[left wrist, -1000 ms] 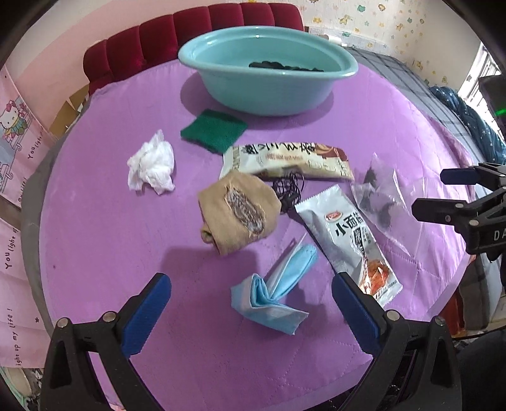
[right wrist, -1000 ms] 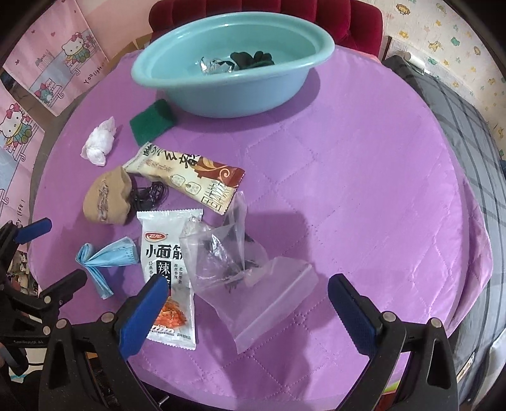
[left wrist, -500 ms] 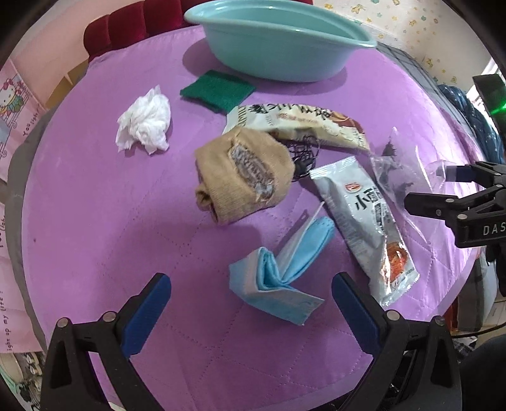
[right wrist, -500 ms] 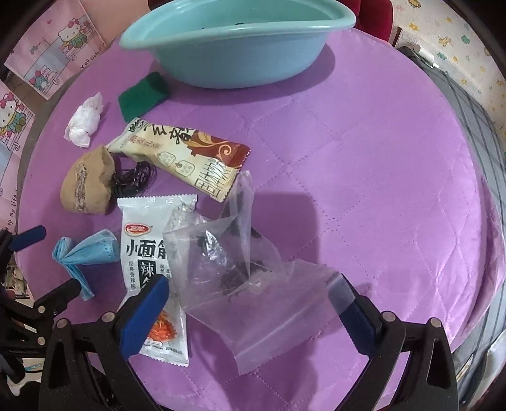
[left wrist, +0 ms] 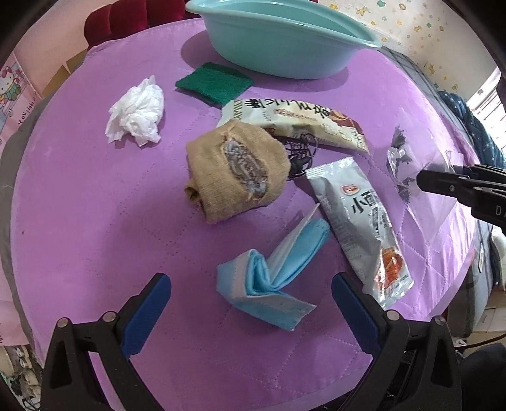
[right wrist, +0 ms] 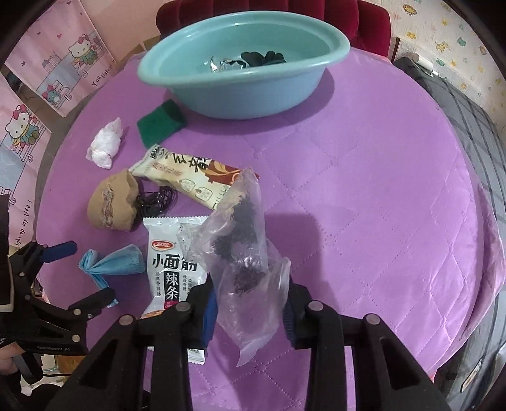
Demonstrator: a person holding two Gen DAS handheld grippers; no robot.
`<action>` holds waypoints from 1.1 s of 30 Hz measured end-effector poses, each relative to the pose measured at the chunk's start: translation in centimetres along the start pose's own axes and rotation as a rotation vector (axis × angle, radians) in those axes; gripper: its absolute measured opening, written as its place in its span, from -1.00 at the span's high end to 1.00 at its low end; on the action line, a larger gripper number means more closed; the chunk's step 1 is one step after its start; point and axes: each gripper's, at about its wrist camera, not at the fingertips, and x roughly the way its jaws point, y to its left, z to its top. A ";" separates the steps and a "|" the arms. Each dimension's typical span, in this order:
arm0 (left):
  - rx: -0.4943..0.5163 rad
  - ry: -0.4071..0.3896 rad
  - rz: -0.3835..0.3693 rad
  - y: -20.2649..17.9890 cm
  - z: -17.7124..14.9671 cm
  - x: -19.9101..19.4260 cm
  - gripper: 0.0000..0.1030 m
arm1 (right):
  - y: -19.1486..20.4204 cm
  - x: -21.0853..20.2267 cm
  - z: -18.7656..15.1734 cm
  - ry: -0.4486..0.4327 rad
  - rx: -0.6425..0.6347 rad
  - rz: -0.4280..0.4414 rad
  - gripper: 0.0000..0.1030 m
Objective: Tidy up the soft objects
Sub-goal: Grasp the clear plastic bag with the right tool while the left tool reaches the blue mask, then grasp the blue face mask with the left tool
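We cannot make out the dark bits inside the clear bag (right wrist: 245, 253). Our right gripper (right wrist: 249, 313) is clamped on that bag, above the purple table (right wrist: 379, 205) near us. Our left gripper (left wrist: 251, 303) hangs spread wide over the blue mask (left wrist: 272, 268), touching nothing.

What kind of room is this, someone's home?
Probably a home, perhaps a child's room: cartoon cat posters on pink walls, a red padded seat, and a round table under a quilted purple cover.
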 end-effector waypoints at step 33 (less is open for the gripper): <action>0.081 -0.074 -0.044 -4.3 3.9 -3.2 0.44 | -0.2 -2.7 0.8 -0.013 0.007 0.000 0.30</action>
